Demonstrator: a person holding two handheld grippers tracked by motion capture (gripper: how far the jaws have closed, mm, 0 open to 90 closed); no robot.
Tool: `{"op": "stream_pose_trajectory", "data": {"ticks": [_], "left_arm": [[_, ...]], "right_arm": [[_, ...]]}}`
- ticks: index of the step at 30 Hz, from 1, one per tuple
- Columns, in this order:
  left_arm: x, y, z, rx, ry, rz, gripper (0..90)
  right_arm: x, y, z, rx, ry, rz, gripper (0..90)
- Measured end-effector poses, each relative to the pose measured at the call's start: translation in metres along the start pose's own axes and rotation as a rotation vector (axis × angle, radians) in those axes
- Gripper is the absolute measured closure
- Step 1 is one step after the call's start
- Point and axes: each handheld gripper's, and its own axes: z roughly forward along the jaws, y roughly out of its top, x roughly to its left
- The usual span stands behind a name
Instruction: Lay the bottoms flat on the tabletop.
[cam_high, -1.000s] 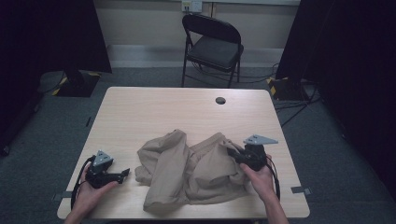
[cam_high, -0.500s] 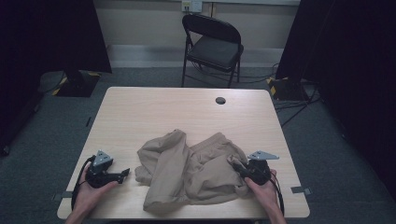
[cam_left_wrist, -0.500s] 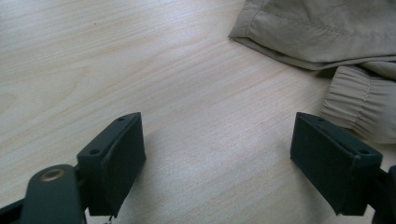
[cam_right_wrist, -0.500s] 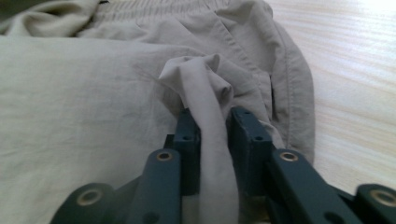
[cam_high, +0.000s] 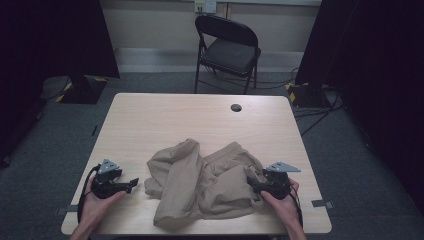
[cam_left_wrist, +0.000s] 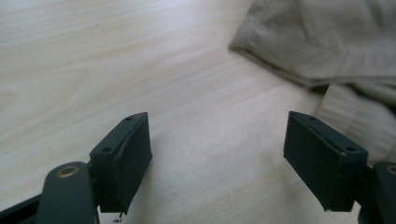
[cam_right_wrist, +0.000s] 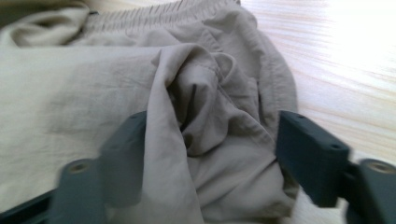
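A crumpled tan garment (cam_high: 205, 182) with an elastic waistband (cam_right_wrist: 154, 18) lies on the near half of the wooden table (cam_high: 170, 120). My left gripper (cam_high: 133, 183) rests on the table just left of the garment. It is open, with bare wood between its jaws (cam_left_wrist: 219, 154) and the cloth's edge (cam_left_wrist: 327, 42) ahead to the right. My right gripper (cam_high: 252, 185) is at the garment's right edge. It is open too, its jaws wide on either side of a bunched fold of cloth (cam_right_wrist: 205, 107).
A black folding chair (cam_high: 227, 47) stands beyond the table's far edge. A round cable hole (cam_high: 236, 107) sits in the far part of the tabletop. Cables (cam_high: 310, 107) lie on the floor at the right. Dark curtains flank the room.
My right gripper has moved toward the table's near edge and come down onto the garment's right side. The left gripper has stayed where it was.
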Motion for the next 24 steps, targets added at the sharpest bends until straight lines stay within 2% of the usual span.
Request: {"op": "stream_pose_trajectory", "data": {"ticks": [6, 10, 11, 14, 19, 22, 24], "left_arm": [[0.002, 0.019, -0.003, -0.027, -0.039, -0.004, 25.0], [0.002, 0.042, 0.005, -0.060, -0.091, -0.025, 25.1], [0.000, 0.047, 0.009, -0.073, -0.108, -0.037, 25.0], [-0.005, 0.065, 0.023, -0.084, -0.131, -0.034, 25.0], [-0.015, 0.087, 0.054, -0.067, -0.221, -0.055, 26.9], [-0.019, 0.090, 0.071, -0.057, -0.244, -0.066, 25.7], [-0.022, 0.087, 0.083, -0.026, -0.251, -0.082, 24.6]], "right_arm": [[-0.009, 0.006, -0.019, -0.031, -0.005, 0.029, 17.8], [-0.016, 0.001, -0.024, -0.008, -0.027, 0.025, 18.1], [-0.018, -0.001, -0.024, -0.002, -0.029, 0.026, 18.2], [-0.021, -0.009, -0.020, 0.011, -0.032, 0.034, 18.5], [-0.022, -0.013, -0.012, 0.027, -0.036, 0.030, 18.5], [-0.021, -0.015, -0.009, 0.041, -0.038, 0.032, 18.2], [-0.021, -0.016, -0.008, 0.040, -0.038, 0.032, 18.0]]}}
